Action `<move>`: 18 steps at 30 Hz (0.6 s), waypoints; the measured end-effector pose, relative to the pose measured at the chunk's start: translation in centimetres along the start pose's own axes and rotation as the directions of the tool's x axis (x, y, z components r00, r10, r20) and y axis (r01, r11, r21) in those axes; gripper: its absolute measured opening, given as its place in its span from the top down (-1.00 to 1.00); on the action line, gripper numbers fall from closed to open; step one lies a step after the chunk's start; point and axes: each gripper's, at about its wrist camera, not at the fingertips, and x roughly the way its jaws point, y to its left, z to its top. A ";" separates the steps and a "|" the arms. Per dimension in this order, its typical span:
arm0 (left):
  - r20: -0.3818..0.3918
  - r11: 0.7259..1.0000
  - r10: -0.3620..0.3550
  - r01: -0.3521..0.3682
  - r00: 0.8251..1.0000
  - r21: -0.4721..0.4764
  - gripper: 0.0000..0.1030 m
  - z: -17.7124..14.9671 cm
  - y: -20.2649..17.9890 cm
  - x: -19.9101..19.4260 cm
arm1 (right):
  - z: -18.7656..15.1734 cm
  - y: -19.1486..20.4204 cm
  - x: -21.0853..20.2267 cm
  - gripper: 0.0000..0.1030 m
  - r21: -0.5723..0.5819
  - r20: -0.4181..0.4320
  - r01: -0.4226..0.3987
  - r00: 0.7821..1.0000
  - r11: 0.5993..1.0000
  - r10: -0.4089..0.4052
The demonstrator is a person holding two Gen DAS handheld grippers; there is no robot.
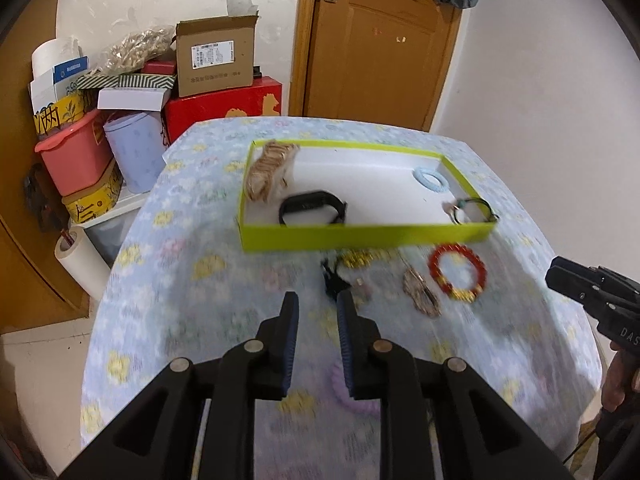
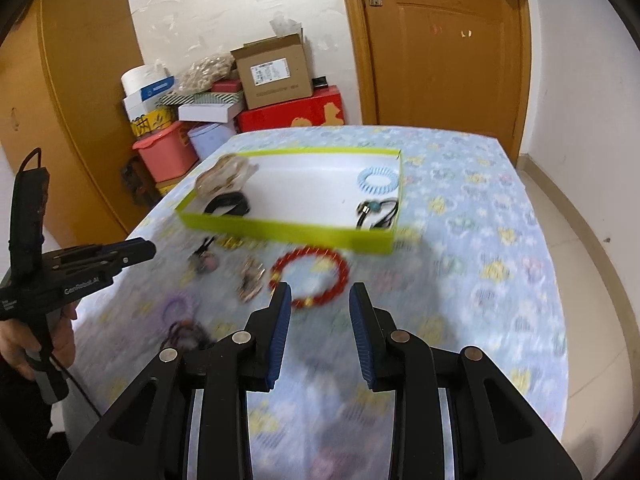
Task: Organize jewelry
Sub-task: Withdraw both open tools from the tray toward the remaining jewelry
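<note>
Left gripper [image 1: 318, 300]: fingers spread, nothing between them, held above the table [image 2: 500, 240], which wears a pale blue flowered cloth.
Right gripper [image 2: 320, 292]: fingers spread and empty, just short of the red bracelet.
Hands: one hand [image 2: 36, 344] shows in the right wrist view, gripping the handle of the left gripper.
Loose jewelry on the table: one red bead bracelet with gold beads [image 2: 310, 276]; one brownish beaded piece [image 1: 420, 294] beside it; one small gold piece [image 1: 354, 258] touching the tray's near wall; one dark pendant-like item [image 1: 334, 278], blurred; one purple coil hair tie [image 2: 176, 308]; one dark tangled cord [image 2: 186, 332] near the table edge.
Tray: one lime-green tray with a white floor [image 1: 360, 236], beyond the loose pieces.
Inside the tray: one tan beaded bracelet bundle [image 1: 270, 170] in the far left corner; one black wristband [image 1: 314, 208] at the near wall; one light blue coil hair tie [image 2: 378, 180] at the right wall; one dark cord necklace with a teal bead [image 2: 378, 210] in the near right corner.
Writing: "GenRobot.AI" on the left gripper's body in the right wrist view; "DAS" on the right gripper's body in the left wrist view.
Background: one cardboard box [image 1: 216, 58] with a white label too small to read, atop one red box [image 1: 224, 106]; one pink tub [image 1: 74, 152]; one wooden door [image 2: 444, 48].
</note>
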 end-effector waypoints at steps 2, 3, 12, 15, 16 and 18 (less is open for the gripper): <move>0.000 1.000 -0.008 0.008 1.000 0.002 0.60 -0.8 -0.2 -0.6 | -1.0 0.3 -0.6 0.40 0.003 -0.007 -0.005 1.000 1.000 0.005; 0.000 1.000 -0.012 0.012 1.000 0.004 0.60 -1.1 -0.4 -0.9 | -1.4 0.4 -0.8 0.40 0.004 -0.012 -0.006 1.000 1.000 0.006; -0.015 0.998 -0.055 0.055 0.998 -0.001 0.59 -3.9 -0.9 -2.8 | -4.3 1.0 -2.0 0.40 0.019 -0.049 -0.010 0.999 1.000 0.011; -0.023 0.998 -0.057 0.057 0.998 -0.005 0.58 -4.3 -1.0 -2.9 | -4.7 1.3 -2.0 0.40 0.019 -0.059 -0.017 0.998 1.000 0.018; -0.025 0.998 -0.056 0.056 0.998 -0.007 0.58 -4.4 -1.0 -2.9 | -4.9 1.4 -2.0 0.40 0.017 -0.062 -0.020 0.998 1.000 0.021; -0.027 0.998 -0.055 0.054 0.998 -0.009 0.55 -4.6 -1.0 -3.0 | -5.0 1.6 -2.1 0.40 0.018 -0.063 -0.030 0.998 0.999 0.031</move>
